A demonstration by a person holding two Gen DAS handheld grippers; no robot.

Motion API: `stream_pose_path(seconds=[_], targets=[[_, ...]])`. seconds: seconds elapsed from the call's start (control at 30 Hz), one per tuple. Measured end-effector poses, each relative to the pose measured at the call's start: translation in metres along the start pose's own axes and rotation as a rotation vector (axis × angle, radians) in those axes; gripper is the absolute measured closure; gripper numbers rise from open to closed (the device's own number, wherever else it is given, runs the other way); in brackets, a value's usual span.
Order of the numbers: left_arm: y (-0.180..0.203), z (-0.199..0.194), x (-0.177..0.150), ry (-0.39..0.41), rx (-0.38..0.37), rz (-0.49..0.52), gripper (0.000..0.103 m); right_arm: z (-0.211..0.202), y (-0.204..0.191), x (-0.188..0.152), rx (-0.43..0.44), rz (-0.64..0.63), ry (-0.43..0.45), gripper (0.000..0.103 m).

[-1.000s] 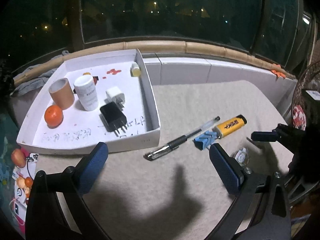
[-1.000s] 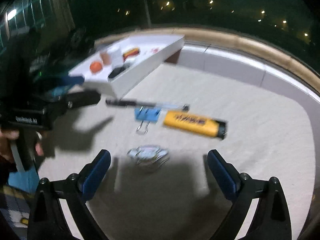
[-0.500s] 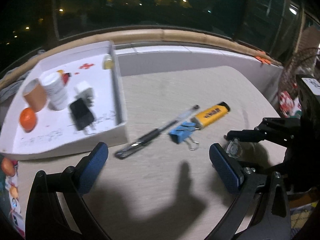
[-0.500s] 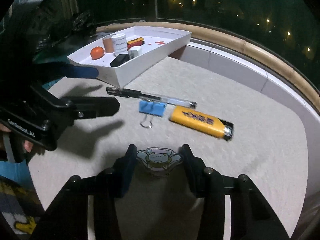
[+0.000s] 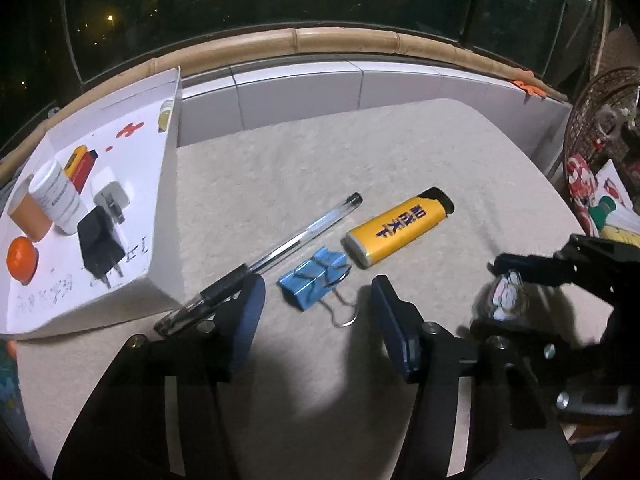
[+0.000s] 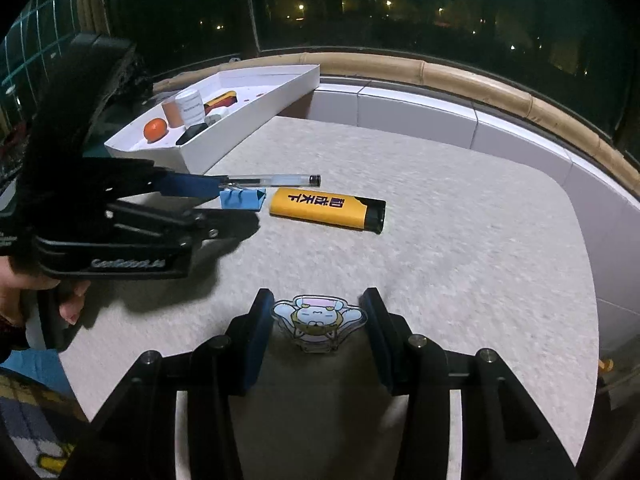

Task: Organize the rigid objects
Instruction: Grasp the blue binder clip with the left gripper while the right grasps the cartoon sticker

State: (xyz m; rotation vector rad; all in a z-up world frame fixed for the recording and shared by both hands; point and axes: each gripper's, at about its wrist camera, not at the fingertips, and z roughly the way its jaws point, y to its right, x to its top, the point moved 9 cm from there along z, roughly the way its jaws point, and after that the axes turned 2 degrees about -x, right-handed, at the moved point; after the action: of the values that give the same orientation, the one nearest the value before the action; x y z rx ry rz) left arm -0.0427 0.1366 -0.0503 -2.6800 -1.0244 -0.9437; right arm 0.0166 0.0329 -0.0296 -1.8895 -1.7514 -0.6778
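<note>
A blue binder clip [image 5: 312, 280] lies on the beige tabletop between a black pen [image 5: 280, 252] and a yellow lighter [image 5: 400, 232]. My left gripper [image 5: 318, 300] straddles the clip's wire handle; its jaws are closing, and the pads stand clear of the clip. The left pad [image 5: 250, 312] covers part of the pen's grip end. My right gripper [image 6: 316, 312] is shut on a flat cartoon charm [image 6: 318, 320], upright between its pads. In the left wrist view the charm [image 5: 506, 296] shows at the right. The white tray [image 5: 164, 184] sits at the left.
The tray holds an orange [image 5: 22, 258], a cardboard tube, a white bottle [image 5: 58, 196], a black charger [image 5: 98, 240], a white plug and a red-yellow lighter. A white tiled ledge [image 5: 300, 88] borders the table's far side. A wicker basket [image 5: 600, 112] stands beyond the right edge.
My left gripper moved in over the binder clip and its jaws narrowed around it. My right gripper closed on the charm, which now stands upright between its pads.
</note>
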Motion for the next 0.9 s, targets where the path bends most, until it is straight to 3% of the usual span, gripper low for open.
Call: stream_pose_path(seconds=[0.23,0.27,0.3,0.63,0.9], targets=[[0.005,0.005,0.007,0.011,0.044,-0.032,0.048,-0.004,0.009,-0.003,-0.001,0.012,-0.006,0.057],[0.005,0.006,0.008,0.015,0.051,-0.041,0.054,-0.005,0.011,-0.003,-0.004,0.014,-0.006,0.057],[0.003,0.006,0.008,0.022,0.063,-0.048,0.066,-0.005,0.013,-0.004,-0.004,0.014,-0.005,0.057],[0.000,0.005,0.007,0.049,0.106,-0.086,0.066,-0.008,0.016,-0.007,0.023,-0.005,0.004,0.057],[-0.002,-0.016,0.003,0.096,0.081,-0.111,0.066,-0.014,0.023,0.002,0.021,0.024,0.037,0.058]])
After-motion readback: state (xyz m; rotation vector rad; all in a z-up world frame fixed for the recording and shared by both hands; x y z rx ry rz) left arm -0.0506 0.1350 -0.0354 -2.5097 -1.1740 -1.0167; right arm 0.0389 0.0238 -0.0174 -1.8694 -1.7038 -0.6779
